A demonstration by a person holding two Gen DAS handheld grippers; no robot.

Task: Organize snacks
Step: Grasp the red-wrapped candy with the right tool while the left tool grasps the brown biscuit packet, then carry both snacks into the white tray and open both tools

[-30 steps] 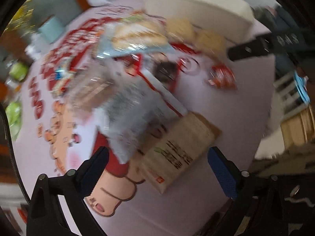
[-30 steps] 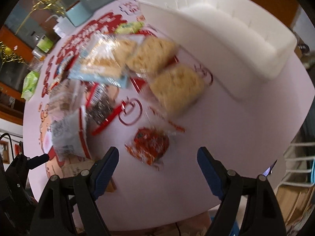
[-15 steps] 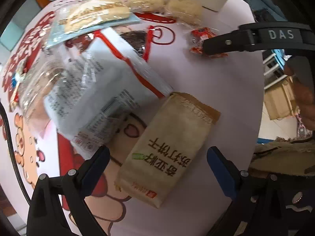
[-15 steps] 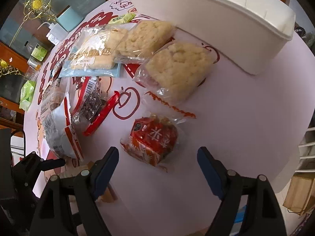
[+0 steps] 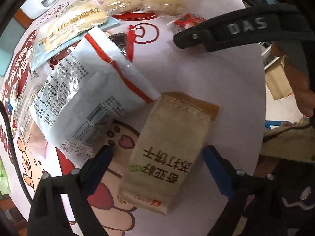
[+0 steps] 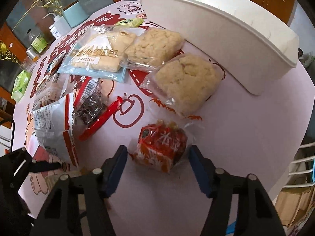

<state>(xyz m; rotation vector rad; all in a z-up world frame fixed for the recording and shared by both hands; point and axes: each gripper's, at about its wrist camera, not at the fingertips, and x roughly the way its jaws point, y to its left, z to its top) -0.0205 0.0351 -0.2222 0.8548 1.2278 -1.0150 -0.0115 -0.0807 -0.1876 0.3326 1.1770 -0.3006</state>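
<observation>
A tan cracker pack point(image 5: 177, 122) lies flat on the pink cartoon tablecloth point(image 5: 226, 90). My left gripper point(image 5: 157, 151) points straight down over it. Its jaws straddle the pack's lower half and are closing, and the pads do not press on it. A small red snack packet point(image 6: 161, 147) lies between the jaws of my right gripper point(image 6: 158, 150). These jaws are closing too, with a little gap on each side. A white bin point(image 6: 226, 29) stands at the back right. A black finger point(image 5: 226, 33) of the right gripper crosses the left wrist view.
Two pale crumbly cakes point(image 6: 153, 47) point(image 6: 187, 80), a light-blue bread pack point(image 6: 98, 57), a dark snack pack point(image 6: 92, 106) and a white-and-red bag point(image 5: 88, 90) crowd the table's middle. Bottles and a teal box point(image 6: 74, 13) stand far left. The table's edge runs close on the right.
Both grippers came down closer to their packs and their jaws narrowed. The left one rolled and settled over the tan pack. The right one now brackets the red packet.
</observation>
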